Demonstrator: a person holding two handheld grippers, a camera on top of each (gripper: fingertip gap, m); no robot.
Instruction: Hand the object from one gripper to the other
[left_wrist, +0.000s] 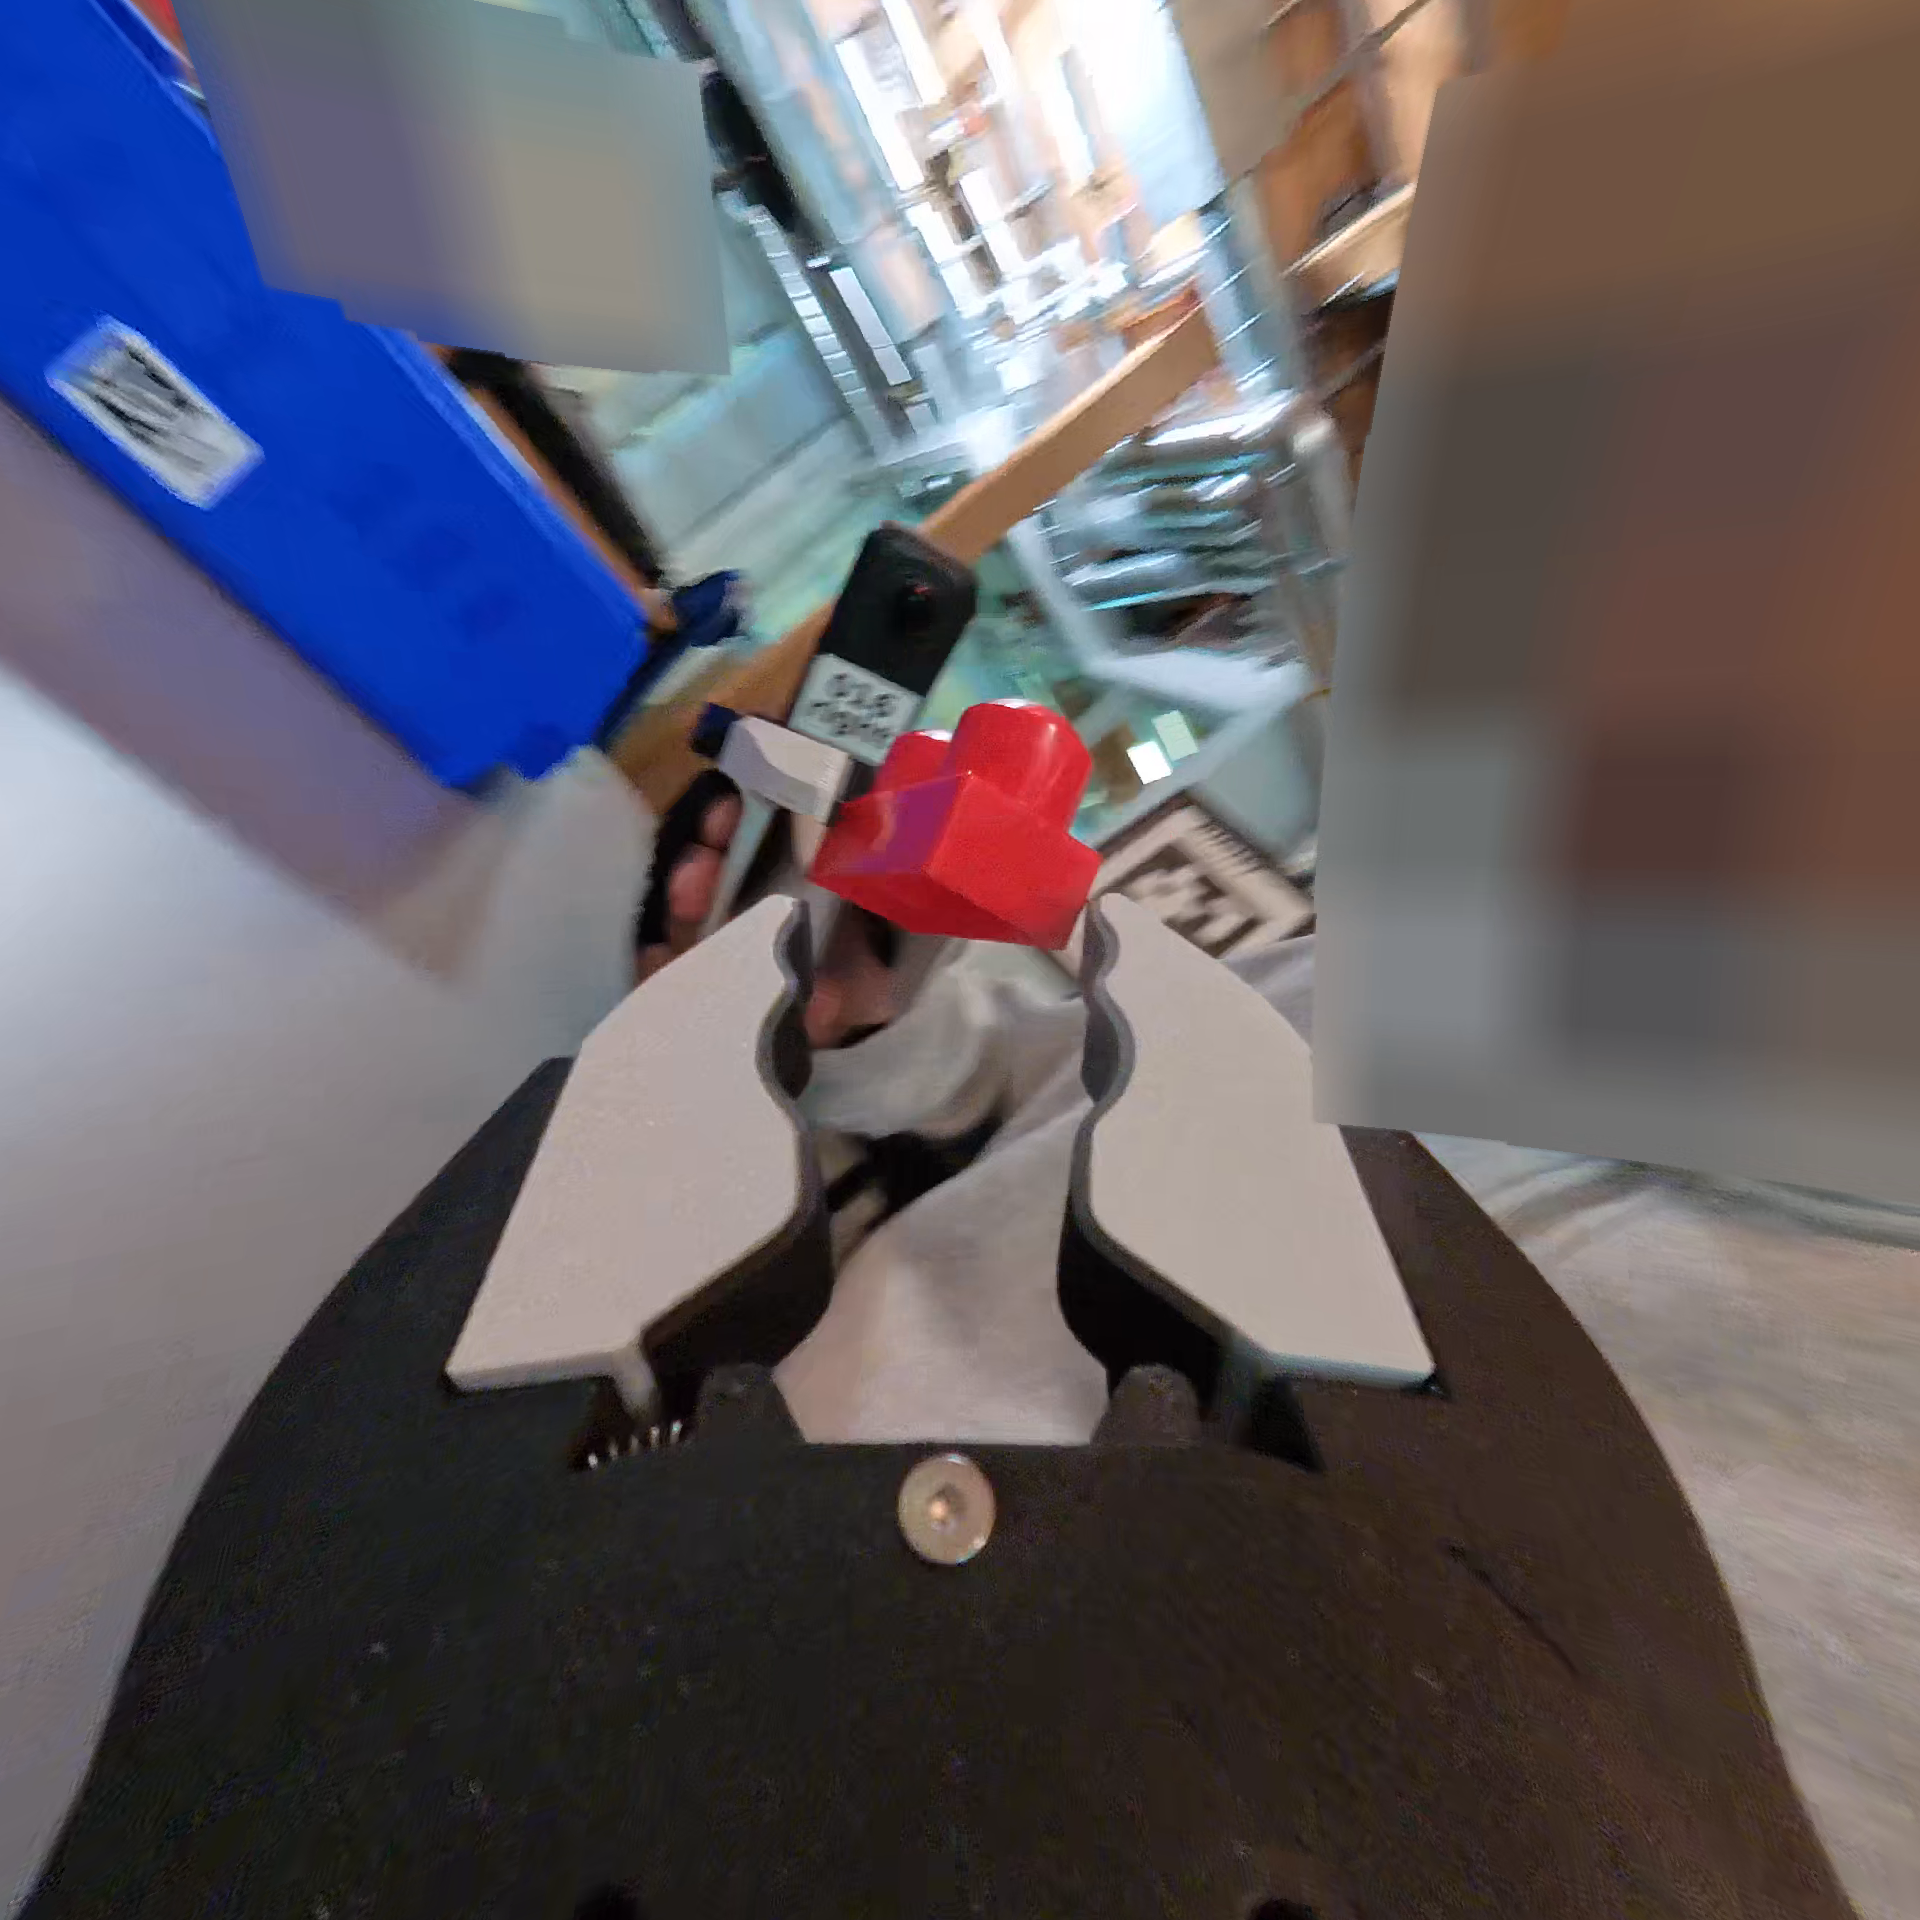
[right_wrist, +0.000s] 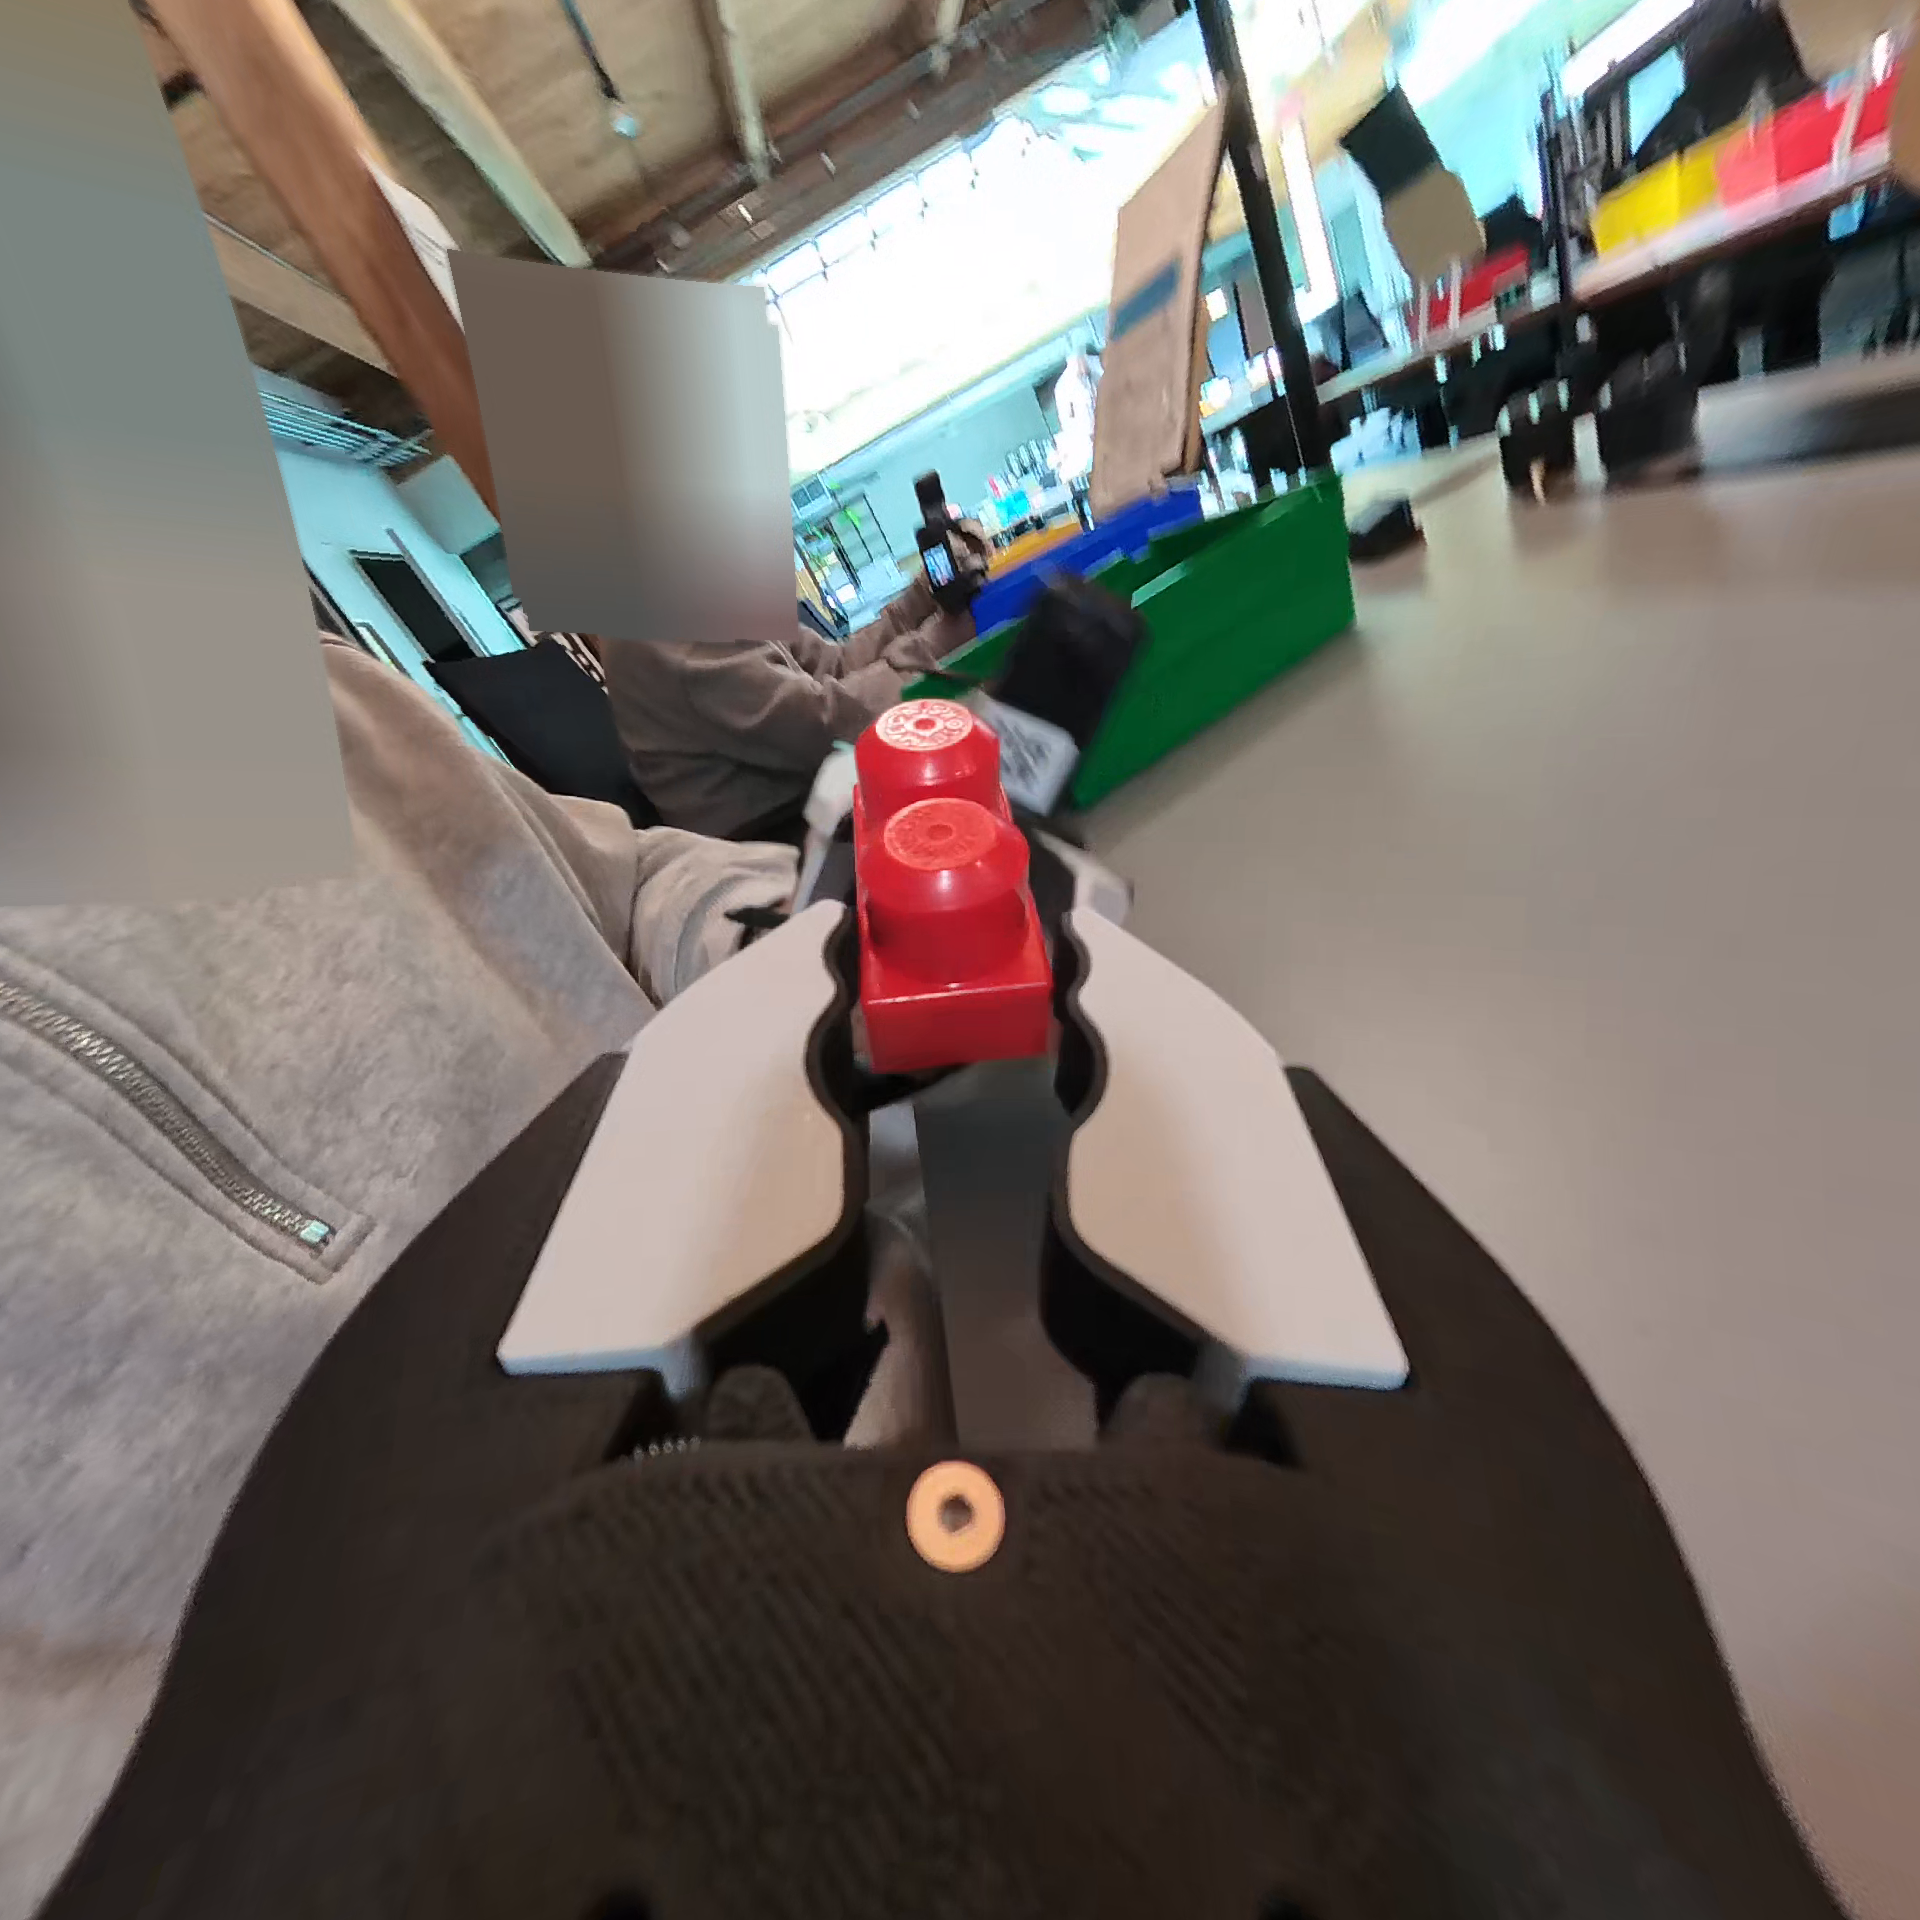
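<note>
Inspection of the handover, mid-air stage. The red brick (right_wrist: 951, 966), a two-stud toy block, sits at the centre of the right wrist view between the tips of the right gripper (right_wrist: 951, 925). The pale fingers (right_wrist: 748, 1122) flank its square base on both sides and appear clenched on it, studs pointing away along the fingers. This hold on the base leaves the far end exposed, presumably so the other tool has free surface to take. In the left wrist view the same brick lies just above centre, at the very tips of the left gripper (left_wrist: 945, 914). That gripper's jaws stand about one brick-width apart, with the brick's lower corner at the right-hand tip. Whether they are pressing on it or merely framing it cannot be told from these views. One grey finger of the right tool meets the brick's left end there, with a person's hand (left_wrist: 696, 883) below it on the handle. The brick is clear of the grey table (right_wrist: 1558, 831), at right of frame, and of the green bin (right_wrist: 1226, 623) at upper centre. A blue bin (left_wrist: 312, 416) fills the upper left of the left view. Judgement: transfer incomplete; the giving tool should not let go until the receiving grasp is confirmed, or the brick may drop.
</note>
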